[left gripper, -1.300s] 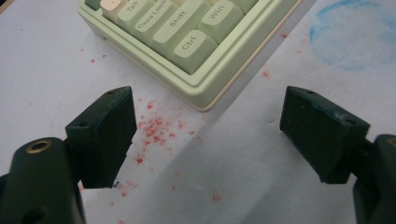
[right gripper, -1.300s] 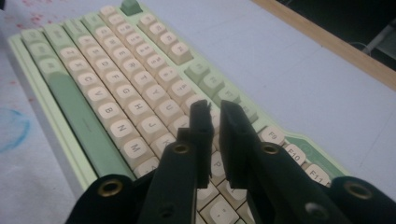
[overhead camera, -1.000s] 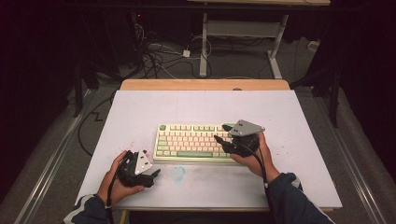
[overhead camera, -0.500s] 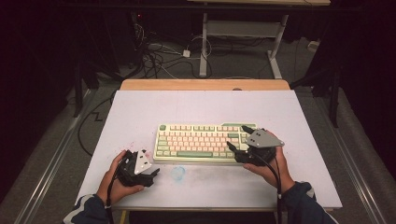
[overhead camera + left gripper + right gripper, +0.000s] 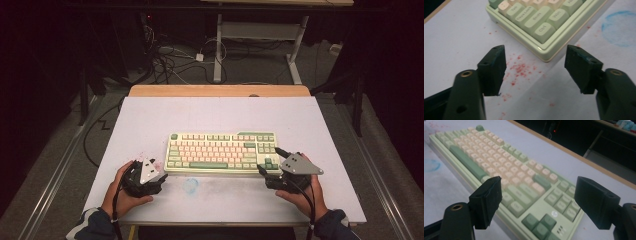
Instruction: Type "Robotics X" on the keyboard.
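right gripper [image 5: 270,161] now at keyboard [image 5: 220,150] near-right corner, jaws just opened wide, empty | left gripper [image 5: 159,176] jaws narrowing, still apart, empty | two-ended grasp likely next

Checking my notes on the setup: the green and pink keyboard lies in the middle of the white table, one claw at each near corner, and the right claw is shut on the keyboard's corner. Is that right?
Not quite. The right claw is open, its jaws standing apart above the keyboard corner without pressing on it, as the right gripper view shows. The rest holds: the keyboard lies mid-table, with the left claw at the other near corner.
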`<state>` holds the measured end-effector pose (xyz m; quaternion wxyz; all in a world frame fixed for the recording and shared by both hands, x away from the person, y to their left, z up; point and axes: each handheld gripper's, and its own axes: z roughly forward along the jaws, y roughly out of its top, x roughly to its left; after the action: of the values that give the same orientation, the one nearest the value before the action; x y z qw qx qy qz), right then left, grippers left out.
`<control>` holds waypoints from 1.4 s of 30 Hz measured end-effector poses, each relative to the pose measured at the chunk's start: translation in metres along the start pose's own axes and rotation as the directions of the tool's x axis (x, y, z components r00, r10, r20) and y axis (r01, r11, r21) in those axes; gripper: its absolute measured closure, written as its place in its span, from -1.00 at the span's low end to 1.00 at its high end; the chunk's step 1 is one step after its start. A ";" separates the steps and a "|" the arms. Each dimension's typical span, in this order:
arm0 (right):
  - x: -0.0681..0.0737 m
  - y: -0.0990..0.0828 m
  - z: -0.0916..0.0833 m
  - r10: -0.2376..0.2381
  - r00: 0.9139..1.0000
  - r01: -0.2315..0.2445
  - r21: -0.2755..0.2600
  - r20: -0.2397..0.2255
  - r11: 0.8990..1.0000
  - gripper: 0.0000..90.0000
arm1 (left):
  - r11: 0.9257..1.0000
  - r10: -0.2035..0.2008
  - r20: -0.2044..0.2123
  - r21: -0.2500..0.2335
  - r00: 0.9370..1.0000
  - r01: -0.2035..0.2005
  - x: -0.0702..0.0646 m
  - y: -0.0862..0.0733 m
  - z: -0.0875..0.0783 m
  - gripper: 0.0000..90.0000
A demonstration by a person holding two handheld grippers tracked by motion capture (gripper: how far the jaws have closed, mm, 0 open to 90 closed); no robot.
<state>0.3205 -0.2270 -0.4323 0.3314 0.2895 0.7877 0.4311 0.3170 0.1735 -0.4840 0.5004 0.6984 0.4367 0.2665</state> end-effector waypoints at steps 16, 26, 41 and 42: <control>0.007 -0.025 -0.015 -0.019 1.000 0.018 0.066 0.015 0.998 -0.46 | 0.996 -0.090 0.034 0.014 0.995 0.090 0.004 0.028 -0.006 0.94; 0.009 -0.026 -0.010 -0.036 0.999 0.035 0.077 0.004 0.996 -0.46 | 0.996 -0.069 0.073 0.060 0.995 0.064 -0.009 0.046 0.016 0.94; 0.011 -0.028 -0.006 -0.043 0.999 0.043 0.103 -0.003 0.994 -0.45 | 0.995 -0.009 0.161 0.099 0.987 -0.007 -0.052 0.074 0.076 0.94; 0.011 -0.029 -0.006 -0.041 0.999 0.042 0.103 -0.005 0.994 -0.45 | 0.995 -0.005 0.160 0.103 0.987 -0.011 -0.053 0.074 0.080 0.94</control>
<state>0.3045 -0.2349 -0.4578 0.3236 0.2891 0.8153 0.3834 0.3816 0.0807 -0.4402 0.4967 0.7432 0.4072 0.1874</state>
